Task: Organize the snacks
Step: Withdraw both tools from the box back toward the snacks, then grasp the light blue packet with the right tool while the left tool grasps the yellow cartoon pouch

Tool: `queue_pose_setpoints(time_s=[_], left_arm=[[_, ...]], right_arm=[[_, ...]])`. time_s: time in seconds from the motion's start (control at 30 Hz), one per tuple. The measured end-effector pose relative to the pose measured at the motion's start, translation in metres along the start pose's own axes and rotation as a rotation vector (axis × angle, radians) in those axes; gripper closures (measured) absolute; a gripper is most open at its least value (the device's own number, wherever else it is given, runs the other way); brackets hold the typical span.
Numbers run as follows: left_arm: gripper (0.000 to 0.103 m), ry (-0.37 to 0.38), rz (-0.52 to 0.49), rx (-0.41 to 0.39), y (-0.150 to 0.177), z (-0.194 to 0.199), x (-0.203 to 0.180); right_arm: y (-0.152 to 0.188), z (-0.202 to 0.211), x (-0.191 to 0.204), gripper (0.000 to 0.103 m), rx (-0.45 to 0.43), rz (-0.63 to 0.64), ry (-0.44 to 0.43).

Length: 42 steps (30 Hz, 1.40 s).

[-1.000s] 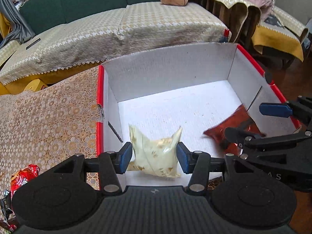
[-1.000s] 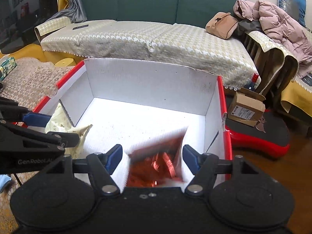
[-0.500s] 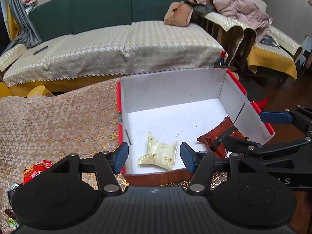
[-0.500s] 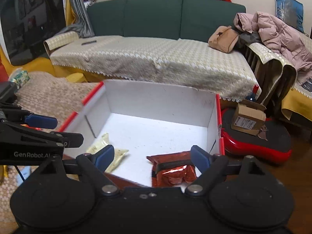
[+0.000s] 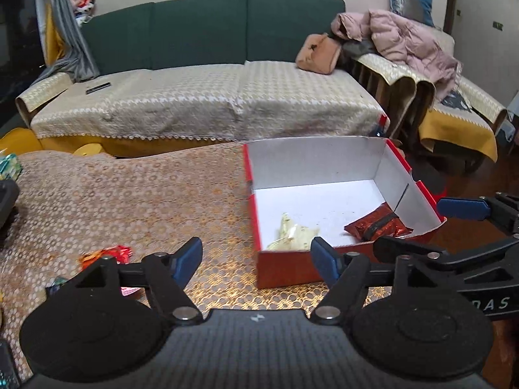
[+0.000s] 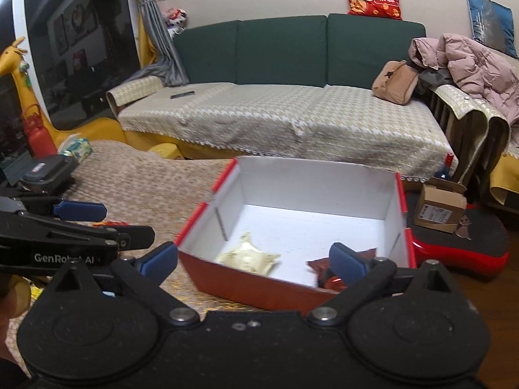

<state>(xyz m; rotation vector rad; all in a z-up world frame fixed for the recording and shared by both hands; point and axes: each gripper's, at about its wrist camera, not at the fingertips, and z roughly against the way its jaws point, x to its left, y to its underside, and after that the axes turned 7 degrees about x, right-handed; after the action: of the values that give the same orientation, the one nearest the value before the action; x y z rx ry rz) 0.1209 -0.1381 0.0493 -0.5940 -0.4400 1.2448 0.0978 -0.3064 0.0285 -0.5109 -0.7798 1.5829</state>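
Observation:
A red box with a white inside (image 5: 324, 162) (image 6: 301, 178) stands on the patterned table. In it lie a pale yellow snack packet (image 5: 293, 235) (image 6: 248, 257) at the front left and a dark red snack packet (image 5: 376, 225) (image 6: 319, 264) at the front right. My left gripper (image 5: 256, 257) is open and empty, in front of the box's left front corner. My right gripper (image 6: 254, 261) is open and empty, in front of the box's near wall. Several red snack packets (image 5: 105, 254) lie on the table at the left.
A green sofa with a beige cover (image 5: 211, 103) stands behind the table. A pink coat (image 5: 408, 37) and a tan bag (image 5: 319, 53) lie at its right end. A cardboard box (image 6: 441, 207) sits on a red-rimmed board on the floor at the right. A dark case (image 6: 45, 171) lies far left.
Both grippers have let go of their packets and pulled back and up out of the box. The yellow and red packets now lie on the box floor.

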Motion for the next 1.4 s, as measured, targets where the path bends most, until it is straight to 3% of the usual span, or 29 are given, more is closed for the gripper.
queue_pose_setpoints(time_s=[0.2,0.27,0.73,1.1,1.4], left_arm=[[0.025,-0.032,0.054,-0.019,0.027,0.017,0.028],[0.018,-0.049,0.081,-0.029,0.037,0.022,0.037],[0.016,-0.146,0.169,-0.018,0.109,0.038,0.113],[0.016,-0.204,0.256,0.062,0.166,0.017,0.17],[0.016,-0.202,0.297,0.122,0.182,-0.012,0.199]], right_arm=[[0.01,0.001,0.027,0.001,0.005,-0.002,-0.055],[0.014,0.0,0.037,0.001,0.011,0.0,-0.074],[0.046,-0.031,0.108,0.0,0.083,0.085,-0.139],[0.066,-0.081,0.152,0.001,0.164,0.272,-0.186],[0.07,-0.133,0.177,0.005,0.248,0.385,-0.2]])
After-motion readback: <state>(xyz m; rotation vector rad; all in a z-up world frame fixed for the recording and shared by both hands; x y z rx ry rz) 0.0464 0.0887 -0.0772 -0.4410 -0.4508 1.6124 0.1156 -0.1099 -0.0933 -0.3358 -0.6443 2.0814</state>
